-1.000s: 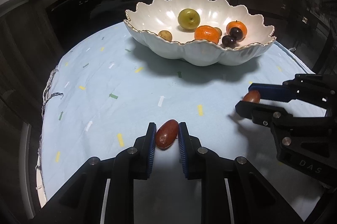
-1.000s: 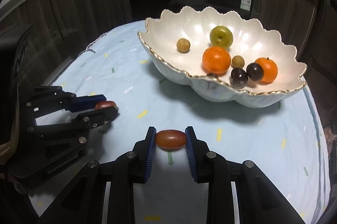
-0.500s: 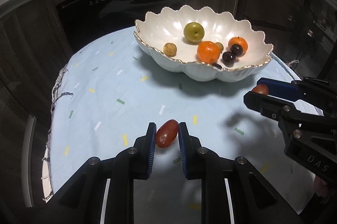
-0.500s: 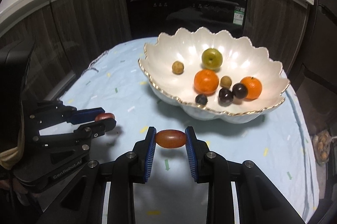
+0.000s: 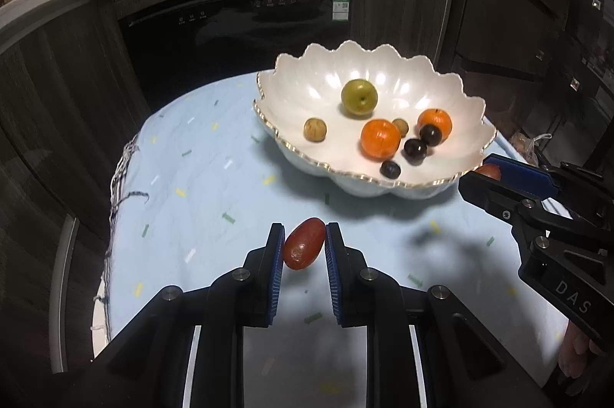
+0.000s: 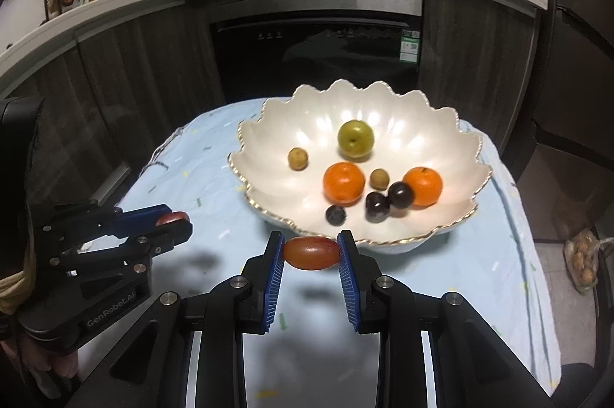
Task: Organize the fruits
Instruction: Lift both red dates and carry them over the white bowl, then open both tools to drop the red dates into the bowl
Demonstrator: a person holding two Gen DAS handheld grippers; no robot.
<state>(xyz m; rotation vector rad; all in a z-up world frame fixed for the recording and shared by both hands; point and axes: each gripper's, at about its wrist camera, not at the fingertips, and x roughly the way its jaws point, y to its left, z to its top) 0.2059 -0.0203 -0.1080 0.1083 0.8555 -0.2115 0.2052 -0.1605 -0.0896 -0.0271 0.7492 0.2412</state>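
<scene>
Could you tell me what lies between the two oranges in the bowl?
In the right wrist view, one small tan fruit lies between the two oranges in the bowl.

Your left gripper (image 5: 305,246) is clamped on a reddish oval fruit (image 5: 303,243), tilted between the blue pads and lifted off the light blue tablecloth (image 5: 199,185). Your right gripper (image 5: 484,174) pokes in from the right edge of the table, pinching another red fruit (image 5: 489,171) just beside the white scalloped bowl (image 5: 307,89). That bowl sits toward the table's far edge, holding a green apple (image 5: 359,98) and two oranges (image 5: 380,138).
</scene>
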